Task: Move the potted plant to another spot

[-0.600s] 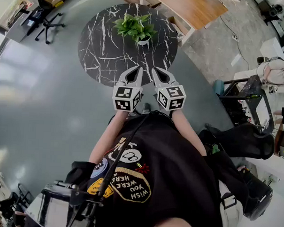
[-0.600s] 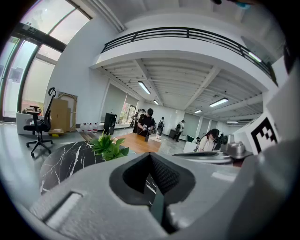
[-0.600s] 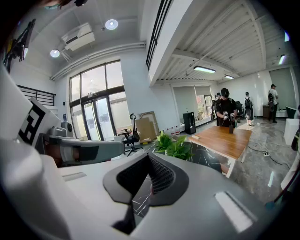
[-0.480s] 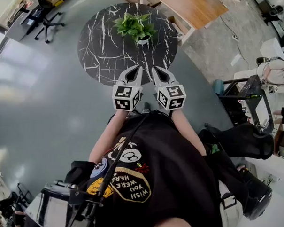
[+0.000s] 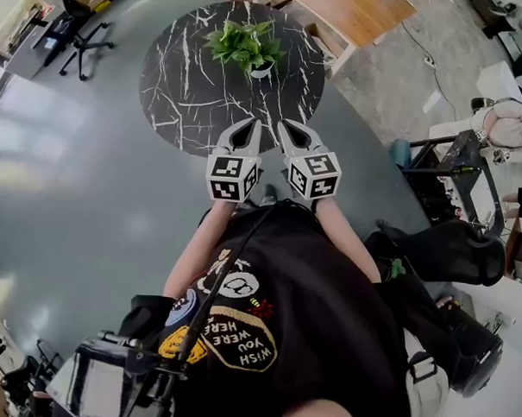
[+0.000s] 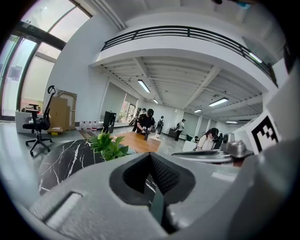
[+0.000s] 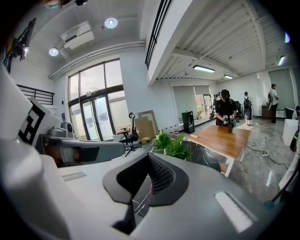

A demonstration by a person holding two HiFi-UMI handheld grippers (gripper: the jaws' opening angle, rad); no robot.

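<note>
Plant (image 5: pixel 246 45) on table (image 5: pixel 184 92), far side. Left gripper (image 5: pixel 247 127) and right gripper (image 5: pixel 287 127) side by side over near edge. Desk (image 5: pixel 364 13) behind, right. Chair (image 5: pixel 78 35) far left.

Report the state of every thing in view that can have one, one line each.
potted plant: upright on the table's far side, nothing touching it.
left gripper: fingers shut, empty, short of the plant.
right gripper: fingers shut, empty, short of the plant.
round table: standing, carrying the plant.
</note>
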